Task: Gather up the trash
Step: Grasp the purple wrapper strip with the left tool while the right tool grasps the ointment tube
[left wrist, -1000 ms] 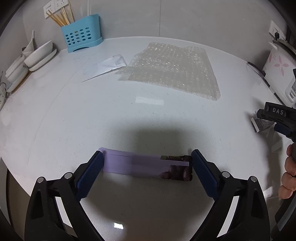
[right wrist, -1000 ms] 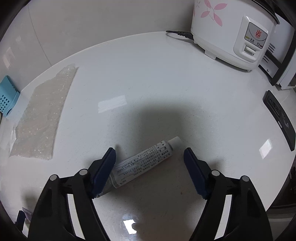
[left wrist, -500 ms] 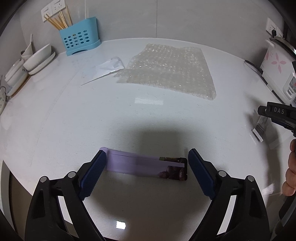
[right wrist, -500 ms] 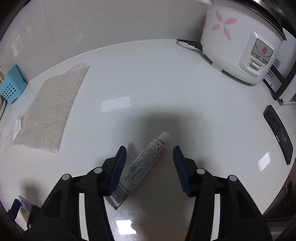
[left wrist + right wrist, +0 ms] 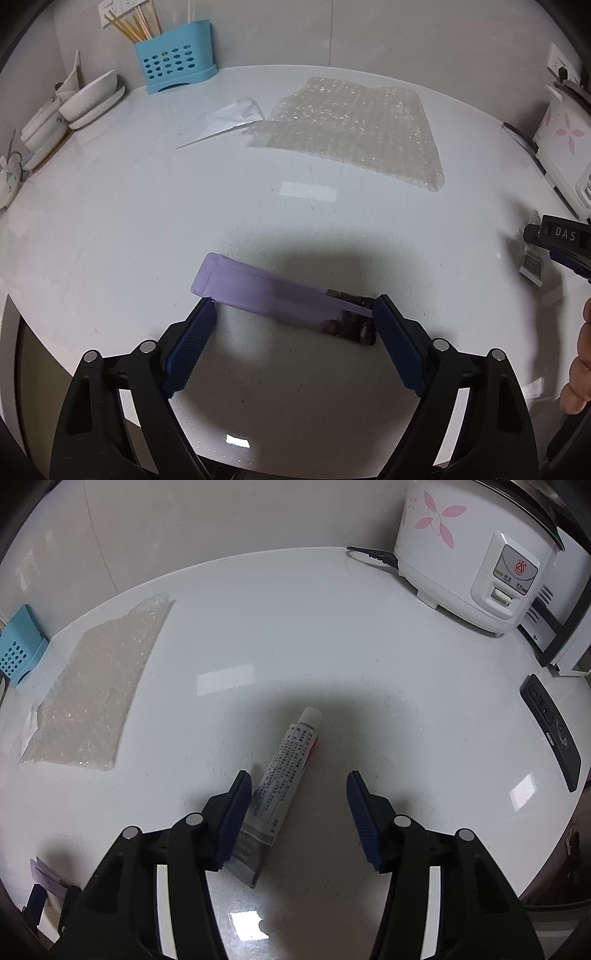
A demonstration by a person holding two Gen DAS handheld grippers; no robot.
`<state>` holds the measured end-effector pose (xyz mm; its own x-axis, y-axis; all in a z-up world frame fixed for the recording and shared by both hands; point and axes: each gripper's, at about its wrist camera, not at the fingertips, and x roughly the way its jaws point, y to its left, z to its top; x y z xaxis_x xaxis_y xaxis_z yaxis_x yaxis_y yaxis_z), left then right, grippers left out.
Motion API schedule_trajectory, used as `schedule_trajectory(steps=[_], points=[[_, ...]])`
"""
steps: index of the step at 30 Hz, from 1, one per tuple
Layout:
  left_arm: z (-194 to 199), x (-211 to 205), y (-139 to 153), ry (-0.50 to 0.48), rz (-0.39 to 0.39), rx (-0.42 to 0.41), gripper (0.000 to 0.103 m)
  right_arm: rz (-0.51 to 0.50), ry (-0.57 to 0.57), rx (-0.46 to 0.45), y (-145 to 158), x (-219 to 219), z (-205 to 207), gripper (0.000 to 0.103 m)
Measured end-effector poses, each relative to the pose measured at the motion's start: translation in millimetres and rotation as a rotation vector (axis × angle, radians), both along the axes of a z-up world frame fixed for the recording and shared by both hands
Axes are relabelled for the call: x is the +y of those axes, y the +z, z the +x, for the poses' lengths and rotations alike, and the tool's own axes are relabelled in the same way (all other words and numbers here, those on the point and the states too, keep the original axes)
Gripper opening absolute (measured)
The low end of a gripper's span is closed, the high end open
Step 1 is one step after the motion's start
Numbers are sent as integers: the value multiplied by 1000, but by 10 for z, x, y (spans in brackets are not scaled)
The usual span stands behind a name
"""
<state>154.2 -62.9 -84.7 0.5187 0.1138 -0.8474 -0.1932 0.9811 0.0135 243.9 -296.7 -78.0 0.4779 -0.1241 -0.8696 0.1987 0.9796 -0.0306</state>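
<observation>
A flat purple snack wrapper [image 5: 266, 291] lies on the white counter [image 5: 110, 221]. My left gripper [image 5: 293, 310] is open, its fingertips at the wrapper's two ends. A white tube [image 5: 284, 771] with small print and a white cap lies on the counter. My right gripper [image 5: 299, 786] is open around it, the tube against the left finger. The tube [image 5: 532, 254] and right gripper [image 5: 561, 240] also show at the right edge of the left wrist view. A sheet of bubble wrap [image 5: 354, 125] and a torn clear wrapper [image 5: 225, 118] lie further back.
A blue utensil holder with chopsticks [image 5: 173, 62] stands at the back wall. Stacked white dishes [image 5: 74, 103] sit at the left. A white rice cooker [image 5: 476, 557] stands at the right, a black remote [image 5: 550, 723] near the right edge. The counter's front edge is close below both grippers.
The right gripper has narrowed and turned, so the tube now runs along its fingers beside the left one. The left gripper has shifted slightly around the purple wrapper.
</observation>
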Motion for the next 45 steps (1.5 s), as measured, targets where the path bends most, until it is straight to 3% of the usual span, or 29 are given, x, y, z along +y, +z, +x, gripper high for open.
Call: schedule_trajectory(steps=[4, 7, 10, 11, 17, 24, 26, 27, 28, 36, 40, 45], points=[[-6, -25, 50, -4, 7, -7, 45, -15, 11, 10, -14, 8, 3, 22], [-4, -24, 67, -13, 12, -12, 19, -27, 17, -1, -36, 11, -6, 21], [4, 13, 73, -24, 4, -21, 11, -36, 27, -11, -41, 15, -15, 21], [9, 23, 74, -32, 2, -24, 0, -38, 31, -13, -42, 18, -16, 21], [-1, 75, 112, -83, -15, -57, 0, -36, 41, -21, -37, -21, -42, 21], [26, 139, 188, -72, -62, -58, 3, -28, 49, -35, 4, -63, -96, 21], [40, 131, 201, -51, -51, -54, 29, -29, 55, -39, 18, -59, -106, 21], [52, 130, 209, -33, -46, -59, 50, -30, 60, -42, 24, -53, -111, 21], [63, 135, 211, -19, -41, -64, 53, -32, 64, -45, 29, -46, -115, 21], [314, 110, 63, 34, -19, -4, 51, -58, 93, -57, 26, 19, -143, 21], [320, 89, 74, 42, 17, -10, 21, -63, 103, -60, 20, 25, -146, 21], [287, 106, 84, 29, 6, -18, 17, -60, 102, -64, 27, 4, -146, 21]])
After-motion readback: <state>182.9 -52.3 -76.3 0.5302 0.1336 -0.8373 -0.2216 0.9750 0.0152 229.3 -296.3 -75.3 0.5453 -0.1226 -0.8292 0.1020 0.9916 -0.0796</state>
